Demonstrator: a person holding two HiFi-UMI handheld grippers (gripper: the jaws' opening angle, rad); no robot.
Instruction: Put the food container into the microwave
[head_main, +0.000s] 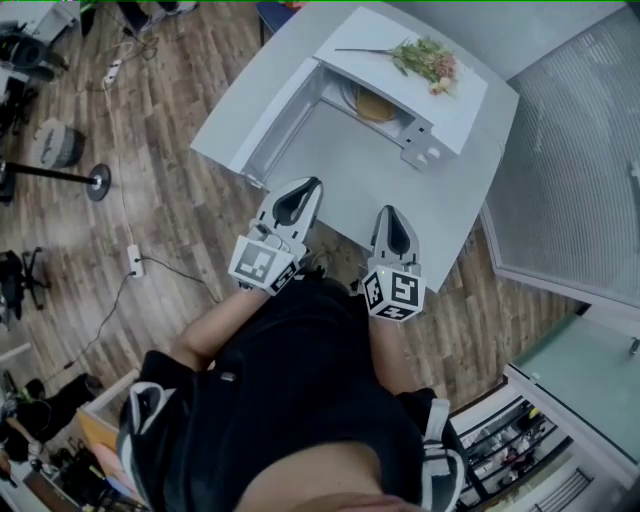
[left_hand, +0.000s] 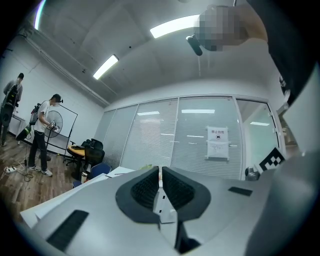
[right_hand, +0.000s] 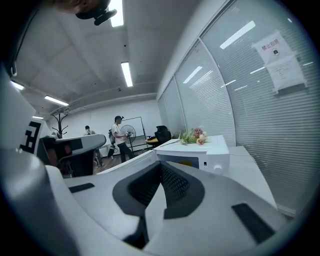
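Obs: Dark clothing (head_main: 300, 400) of the person fills the near edge of the head view. Just beyond it are both tools, over the near rim of the table (head_main: 360, 180).

Chk: State of each, left first?

Obs: Left gripper (head_main: 305, 190): in its own view (left_hand: 160, 172) the pads are drawn together with only a thin slit between them, and nothing is held. Right gripper (head_main: 390, 215): pads meet at the tips (right_hand: 160, 167), also empty.

Chk: Where is the food container?

Obs: None on the bare table. The microwave (head_main: 455, 115) stands at the far side, its door (head_main: 285, 115) swung open to the left. Inside the cavity lies a tan round thing (head_main: 375, 103). My reading is that it is the container already in, but it could be the turntable; I cannot tell which.

Chk: The bearing that matters?

Obs: The cavity lies straight ahead and well apart from both tools, between their two lines, so neither is clearly nearer. The open door is on the left gripper's side, the control panel (head_main: 420, 145) on the right gripper's side. The thing is round, so no long axis shows.

Chk: Counts?

Obs: Two grippers, one table, one microwave, one door, one tan round thing, and one spray of flowers (head_main: 430, 60) on the microwave's top.
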